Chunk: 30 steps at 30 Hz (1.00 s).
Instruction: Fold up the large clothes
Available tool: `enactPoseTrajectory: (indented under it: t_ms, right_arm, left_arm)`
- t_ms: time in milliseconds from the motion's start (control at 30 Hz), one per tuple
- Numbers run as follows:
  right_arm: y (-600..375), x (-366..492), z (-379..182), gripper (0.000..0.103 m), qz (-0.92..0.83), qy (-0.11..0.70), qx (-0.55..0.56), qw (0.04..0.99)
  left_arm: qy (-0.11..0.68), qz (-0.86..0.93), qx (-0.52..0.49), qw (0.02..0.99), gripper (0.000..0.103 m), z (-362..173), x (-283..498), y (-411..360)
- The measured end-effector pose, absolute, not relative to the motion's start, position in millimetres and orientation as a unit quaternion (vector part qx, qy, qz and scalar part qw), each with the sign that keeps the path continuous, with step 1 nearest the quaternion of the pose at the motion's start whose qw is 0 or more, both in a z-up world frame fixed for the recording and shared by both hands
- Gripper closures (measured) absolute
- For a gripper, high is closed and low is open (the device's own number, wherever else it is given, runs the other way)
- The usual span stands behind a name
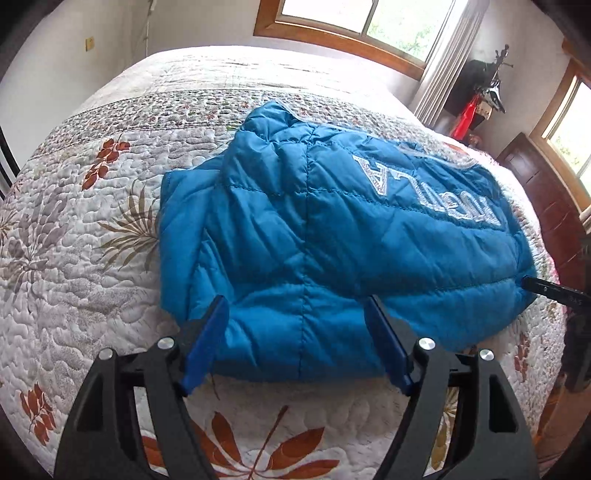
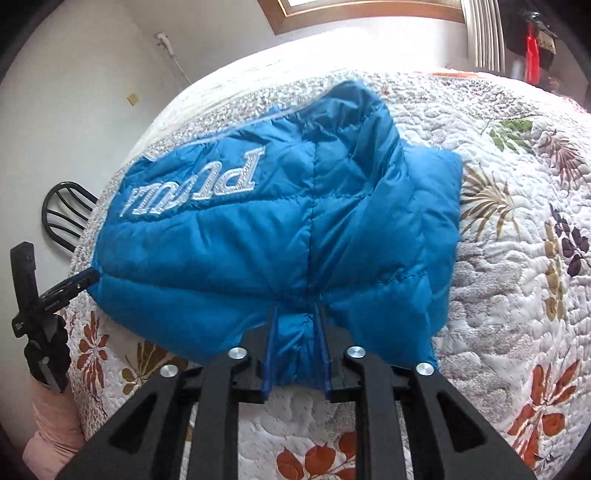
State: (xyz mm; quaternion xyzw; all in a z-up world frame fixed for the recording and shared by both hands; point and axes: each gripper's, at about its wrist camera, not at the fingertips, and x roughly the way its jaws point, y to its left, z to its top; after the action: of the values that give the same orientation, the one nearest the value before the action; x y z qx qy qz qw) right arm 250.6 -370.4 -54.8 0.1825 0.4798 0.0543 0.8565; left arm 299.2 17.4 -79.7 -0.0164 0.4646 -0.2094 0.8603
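We see a blue quilted jacket (image 1: 325, 236) lying folded into a puffy bundle on the bed (image 1: 92, 258), which is covered by a white quilt printed with leaves and flowers. White embroidered lettering (image 1: 428, 190) runs across the jacket's upper face.

Our left tool (image 1: 297, 312) stands at the near hem of the jacket with its blue fingers (image 1: 207, 343) spread wide on either side of the padded edge; the pads do not press the fabric, so this tool is open.

Our right tool (image 2: 295, 314) sits at the other end of the same hem. A bunched fold of blue fabric lies between its narrow-set fingers (image 2: 269, 350). Whether the pads are pressing on that fold we cannot tell.

A wooden-framed window (image 1: 351, 22) shows behind the bed.
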Motion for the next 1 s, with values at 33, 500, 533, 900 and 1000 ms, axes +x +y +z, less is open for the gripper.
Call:
enactPoseTrajectory:
  t_ms: [33, 500, 533, 900, 1000]
  right_arm:
    - [-377.8, 245.9, -44.7, 0.051, 0.051, 0.465, 0.184, 0.864]
    - [-467.9, 282.1, -66.9, 0.025, 0.056, 0.453, 0.322, 0.829]
    - [-469.6, 285.8, -73.0, 0.025, 0.06, 0.454, 0.33, 0.826]
    - [-478.6, 324.9, -113.2, 0.023, 0.072, 0.467, 0.372, 0.799]
    - [-472.6, 339.3, -112.3, 0.022, 0.075, 0.469, 0.362, 0.802]
  left_arm:
    - [0.462, -0.211, -0.024, 0.861, 0.02, -74.8, 299.8, 24.1]
    - [0.503, -0.203, -0.155, 0.826, 0.013, -93.8, 376.5, 96.8]
    - [0.503, -0.208, -0.167, 0.822, 0.013, -97.5, 379.8, 97.6]
    - [0.528, -0.231, -0.191, 0.795, 0.013, -119.1, 427.8, 68.6]
    - [0.535, -0.232, -0.191, 0.79, 0.013, -123.9, 440.3, 56.0]
